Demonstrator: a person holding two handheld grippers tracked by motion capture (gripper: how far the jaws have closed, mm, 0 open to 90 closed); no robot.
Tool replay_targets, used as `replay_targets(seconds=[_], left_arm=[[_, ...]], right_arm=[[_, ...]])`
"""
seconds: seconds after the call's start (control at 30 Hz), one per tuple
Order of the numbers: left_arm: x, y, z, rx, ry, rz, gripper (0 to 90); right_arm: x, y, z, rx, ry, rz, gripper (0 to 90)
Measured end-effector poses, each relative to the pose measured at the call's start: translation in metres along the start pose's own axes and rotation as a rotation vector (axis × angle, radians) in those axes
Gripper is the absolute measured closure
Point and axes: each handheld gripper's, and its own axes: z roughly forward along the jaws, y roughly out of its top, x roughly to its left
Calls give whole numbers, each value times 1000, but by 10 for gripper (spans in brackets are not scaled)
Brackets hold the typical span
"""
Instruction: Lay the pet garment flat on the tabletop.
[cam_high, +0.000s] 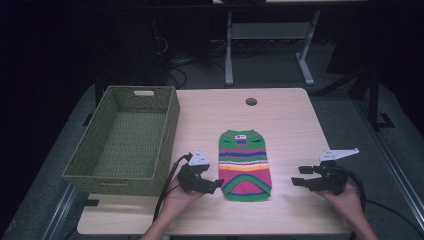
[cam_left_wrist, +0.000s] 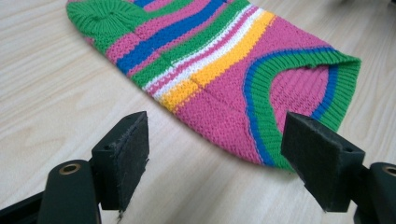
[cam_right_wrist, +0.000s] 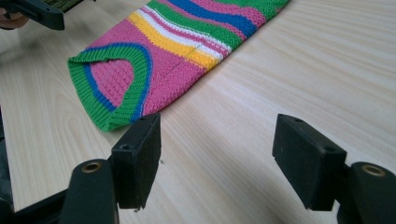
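A small striped knitted sweater (cam_high: 244, 164) in pink, green, blue, yellow and white lies flat in the middle of the wooden table (cam_high: 290, 120), neck toward the far side. My left gripper (cam_high: 218, 183) hovers just off its near left hem, open, nothing between the pads. In the left gripper view the sweater (cam_left_wrist: 219, 65) spreads right ahead of the left gripper (cam_left_wrist: 217, 156). My right gripper (cam_high: 295, 177) is open to the right of the hem, a short gap away. From the right gripper view, the sweater (cam_right_wrist: 173, 51) lies ahead and left of the right gripper (cam_right_wrist: 217, 156).
An olive woven basket (cam_high: 127, 140) stands on the table's left side, close behind my left hand. A round cable hole (cam_high: 251, 101) sits near the far edge. Bare wood lies right of the sweater. Table legs and cables show on the dark floor beyond.
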Motion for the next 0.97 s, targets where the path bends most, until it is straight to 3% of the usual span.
replay_targets(seconds=[0.3,0.5,0.63,0.77,0.83,0.9,0.97], left_arm=[[-5,-9,-6,1,8,10,223],[-12,-18,-13,-14,5,22,222],[-13,-26,-18,-20,-10,2,219],[-21,-36,-24,-12,-4,0,219],[-22,-37,-25,-15,-6,-3,219],[-24,-33,-29,-39,11,29,219],[-23,-32,-29,-53,8,18,219]], right_arm=[[4,-14,-10,-39,-4,35,314],[9,-21,-15,-60,-19,25,304],[17,-29,-19,-59,-52,7,293],[23,-35,-23,-102,-23,25,284],[27,-39,-26,-119,-25,24,282],[30,-46,-29,-134,-31,33,282],[30,-51,-30,-155,-28,40,282]])
